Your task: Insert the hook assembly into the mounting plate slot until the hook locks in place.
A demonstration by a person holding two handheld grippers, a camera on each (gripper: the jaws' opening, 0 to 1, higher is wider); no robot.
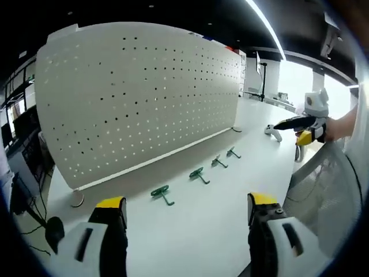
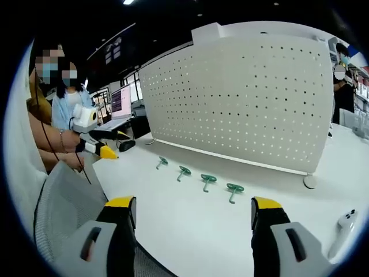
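On the counter (image 1: 230,219) four green hooks (image 1: 162,194) lie before the pegboard (image 1: 144,98), both tongs (image 1: 187,216) (image 2: 193,216) released and empty; risk: a skewed pick jams pegs against holes.

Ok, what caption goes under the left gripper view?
Four green hooks lie before the pegboard, open jaws waiting.

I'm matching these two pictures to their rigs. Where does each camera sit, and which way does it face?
Left gripper view: rides the left gripper, facing the pegboard and four green hooks on the white table; its open fingers show, the right gripper beside.
Right gripper view: rides the right gripper, facing the same board from the other end; open fingers, left gripper there.
Shared: pegboard, hooks, table.
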